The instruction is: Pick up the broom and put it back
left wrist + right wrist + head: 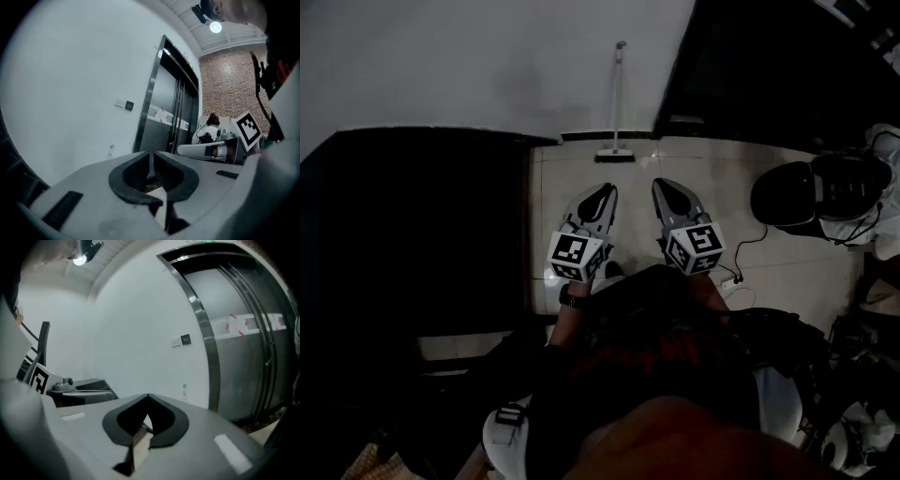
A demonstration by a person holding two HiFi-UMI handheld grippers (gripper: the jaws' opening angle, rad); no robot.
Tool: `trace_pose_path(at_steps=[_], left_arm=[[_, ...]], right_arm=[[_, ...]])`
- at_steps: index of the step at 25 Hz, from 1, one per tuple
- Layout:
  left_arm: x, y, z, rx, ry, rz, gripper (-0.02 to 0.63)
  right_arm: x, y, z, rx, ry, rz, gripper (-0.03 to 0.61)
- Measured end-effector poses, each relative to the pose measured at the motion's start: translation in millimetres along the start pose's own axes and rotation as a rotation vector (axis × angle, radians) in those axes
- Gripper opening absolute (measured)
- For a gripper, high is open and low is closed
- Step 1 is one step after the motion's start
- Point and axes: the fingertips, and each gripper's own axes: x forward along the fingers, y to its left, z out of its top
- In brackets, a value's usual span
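The broom (617, 98) leans upright against the white wall, its dark brush head (615, 157) resting on the pale tiled floor. Both grippers hover side by side over the floor, a short way in front of the brush head and apart from it. My left gripper (605, 191) is shut with nothing in it; in the left gripper view its jaws meet at the tip (151, 153). My right gripper (665, 185) is also shut and empty, with its jaws closed to a point (148, 397). Each gripper points toward the wall.
A metal elevator door (243, 357) stands to the right of the broom. A dark block (422, 225) fills the left side. A black rounded bag (787, 195) and a cable (741, 265) lie on the floor at right. A seated person (209, 129) is farther back.
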Motion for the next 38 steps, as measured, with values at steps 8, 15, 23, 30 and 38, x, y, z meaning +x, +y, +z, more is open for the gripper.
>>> trace_pose_path(at_steps=[8,15,23,30,38], left_arm=[[29,38,-2,-0.044,-0.003,0.012,0.032],[110,101,8,-0.028,0.016,0.043,0.032],[232,135,77,0.101,0.009,-0.007,0.034],[316,170,104,0.089,0.087,-0.038,0.034],[319,198,86,0.073,0.121,-0.011,0.034]], right_arm=[[39,-21,-1,-0.001,0.031,-0.009,0.0],[128,-83,11,0.021,0.023,0.016,0.0],[213,-167,67,0.042,-0.031,0.047,0.0],[272,-229,100,0.116,-0.017,0.013,0.0],[321,-225,76,0.071,0.042,0.097,0.0]])
